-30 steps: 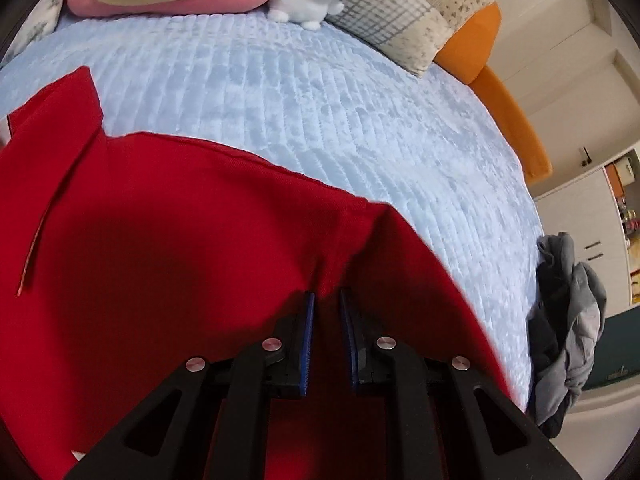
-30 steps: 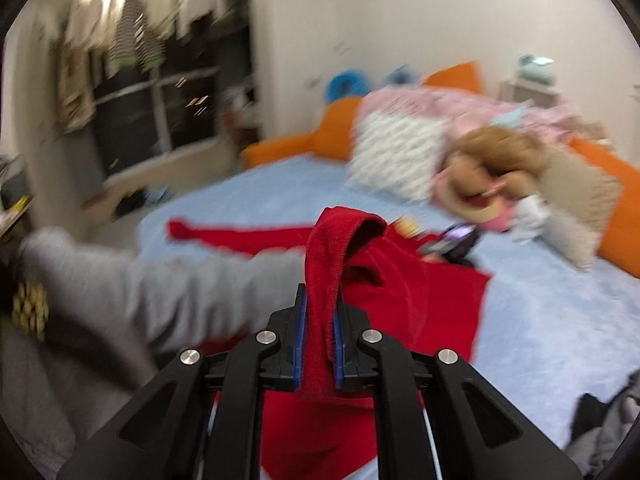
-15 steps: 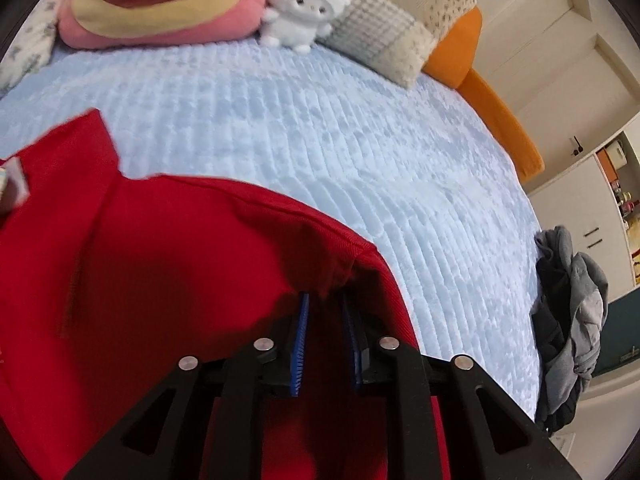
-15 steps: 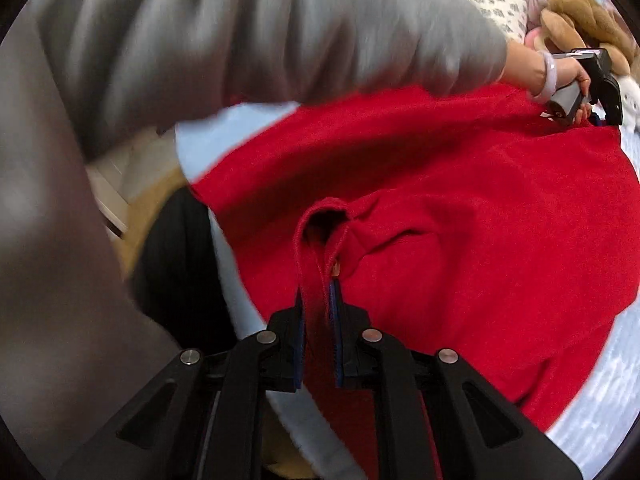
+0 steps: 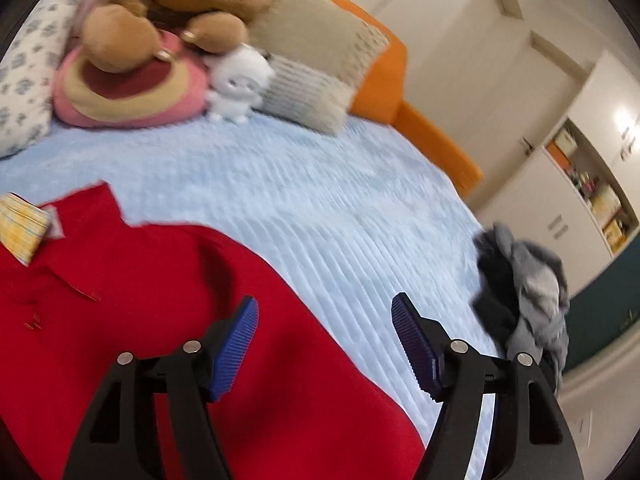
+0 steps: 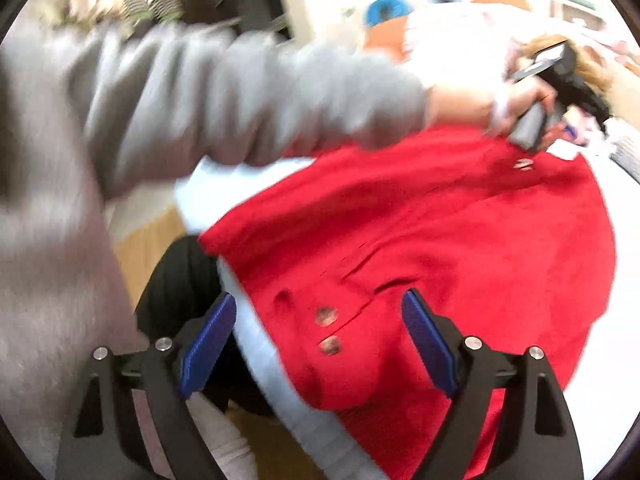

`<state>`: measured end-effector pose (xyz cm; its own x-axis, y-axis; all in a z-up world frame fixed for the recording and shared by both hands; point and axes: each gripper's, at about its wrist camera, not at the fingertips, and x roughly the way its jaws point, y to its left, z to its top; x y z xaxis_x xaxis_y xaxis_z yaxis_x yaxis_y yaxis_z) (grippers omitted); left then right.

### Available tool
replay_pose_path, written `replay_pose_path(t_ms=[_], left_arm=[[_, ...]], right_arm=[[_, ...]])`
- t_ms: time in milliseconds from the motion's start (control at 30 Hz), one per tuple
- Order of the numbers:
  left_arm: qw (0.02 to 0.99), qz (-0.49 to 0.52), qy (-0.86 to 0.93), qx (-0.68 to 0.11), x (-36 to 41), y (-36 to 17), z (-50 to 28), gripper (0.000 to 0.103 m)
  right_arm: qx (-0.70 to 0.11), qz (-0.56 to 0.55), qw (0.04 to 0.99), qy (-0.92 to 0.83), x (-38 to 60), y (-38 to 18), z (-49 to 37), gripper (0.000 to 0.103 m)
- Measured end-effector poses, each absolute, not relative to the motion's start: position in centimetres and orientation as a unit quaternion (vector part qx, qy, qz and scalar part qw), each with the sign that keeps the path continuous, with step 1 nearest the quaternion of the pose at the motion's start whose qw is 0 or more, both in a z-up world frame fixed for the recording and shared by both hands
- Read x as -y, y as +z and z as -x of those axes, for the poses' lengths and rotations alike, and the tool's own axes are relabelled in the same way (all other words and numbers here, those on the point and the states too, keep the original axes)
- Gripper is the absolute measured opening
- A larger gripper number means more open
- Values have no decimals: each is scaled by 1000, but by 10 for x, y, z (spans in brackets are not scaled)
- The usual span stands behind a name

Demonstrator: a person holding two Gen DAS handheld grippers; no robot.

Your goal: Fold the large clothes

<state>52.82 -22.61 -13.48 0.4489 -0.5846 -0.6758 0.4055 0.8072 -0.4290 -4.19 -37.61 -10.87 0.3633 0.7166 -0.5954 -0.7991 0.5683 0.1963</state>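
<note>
pale blue bedspread [image 5: 320, 200] carries the red coat [image 6: 440, 232], over which both grippers' jaws have just been opening and hold nothing, left gripper [image 5: 324, 340] above its edge, right gripper [image 6: 320, 332] above its buttons, grey-sleeved arm [image 6: 240, 96] stretched across it.

no readable text, labels or signs

Letting go over the bed

My left gripper [image 5: 324, 316] is just opening its jaws, gripping nothing, above the red coat [image 5: 160, 300] lying on the blue bedspread [image 5: 320, 200].
</note>
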Motion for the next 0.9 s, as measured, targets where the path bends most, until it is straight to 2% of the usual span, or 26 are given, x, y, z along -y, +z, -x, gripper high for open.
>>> replay_pose_path(t_ms=[33, 100, 133, 167, 200, 300, 367, 433, 500, 600, 733, 900], left_arm=[[841, 96, -294, -444, 234, -143, -527, 72], [836, 95, -279, -463, 241, -164, -530, 72], [833, 101, -257, -479, 241, -181, -537, 72], [832, 107, -243, -486, 235, -192, -540, 72], [829, 118, -228, -496, 230, -203, -544, 71], [828, 154, -220, -493, 217, -225, -550, 66], [835, 140, -227, -481, 218, -226, -549, 66], [844, 107, -231, -472, 222, -224, -544, 66], [847, 96, -234, -468, 222, -223, -541, 66], [839, 111, -248, -472, 213, -212, -532, 66], [841, 67, -286, -453, 205, -172, -493, 66], [821, 36, -307, -480, 187, -169, -456, 68]], right_arm=[[-325, 60, 842, 426, 384, -106, 32, 80], [-329, 55, 860, 385, 391, -111, 16, 53], [-335, 52, 862, 376, 389, -115, 9, 27], [-347, 50, 856, 380, 382, -125, -1, 7], [-351, 55, 856, 375, 375, -133, -7, 4], [-378, 68, 851, 358, 353, -164, -23, 5], [-409, 75, 829, 375, 337, -186, -22, 1], [-414, 111, 818, 382, 323, -203, -11, 1], [-399, 118, 823, 386, 325, -198, -5, 1], [-393, 72, 826, 398, 343, -174, -10, 1], [-365, 55, 816, 445, 352, -143, 10, 1], [-375, 86, 784, 486, 318, -156, 41, 1]])
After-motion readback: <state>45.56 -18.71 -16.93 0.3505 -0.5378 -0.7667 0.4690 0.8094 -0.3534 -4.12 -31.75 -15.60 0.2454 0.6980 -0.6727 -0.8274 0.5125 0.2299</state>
